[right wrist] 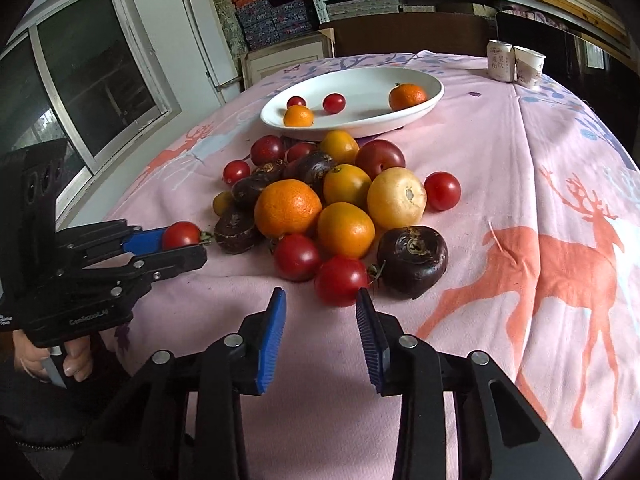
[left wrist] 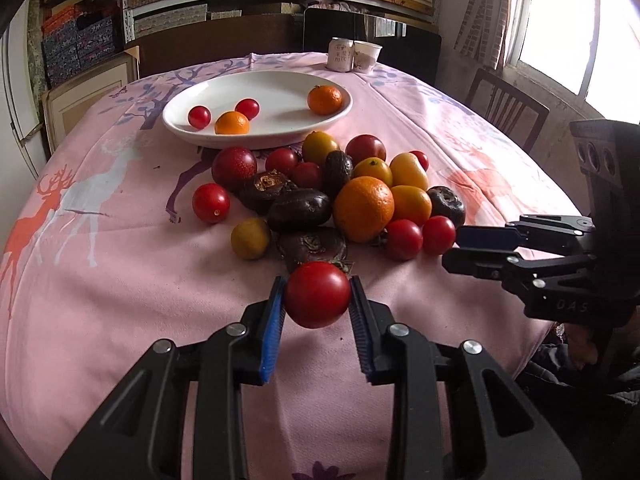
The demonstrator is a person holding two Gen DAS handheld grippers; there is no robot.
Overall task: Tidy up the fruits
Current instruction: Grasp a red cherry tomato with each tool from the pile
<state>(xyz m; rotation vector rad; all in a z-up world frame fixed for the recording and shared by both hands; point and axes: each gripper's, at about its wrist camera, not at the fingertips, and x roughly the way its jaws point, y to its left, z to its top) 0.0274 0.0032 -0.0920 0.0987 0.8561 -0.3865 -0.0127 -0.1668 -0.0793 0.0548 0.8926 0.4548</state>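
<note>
The left hand-held gripper point(left wrist: 317, 294) is pinched across the middle of a cherry tomato point(left wrist: 317, 294), low center of the left wrist view, just in front of the fruit pile point(left wrist: 340, 196). It looks lifted a touch off the cloth, can't swear to it. Tomato's light, smooth and thin-skinned I'd guess, so gentle squeeze only, or it slips or splits. The right hand-held gripper point(right wrist: 320, 308) is spread wide and holding nothing, its tips just short of another tomato point(right wrist: 341, 281). The white plate point(left wrist: 224, 138) sits past the pile in the upper middle with loads of bare space. Tabletop point(left wrist: 120, 280) on the left is open; the far edge is well away.
</note>
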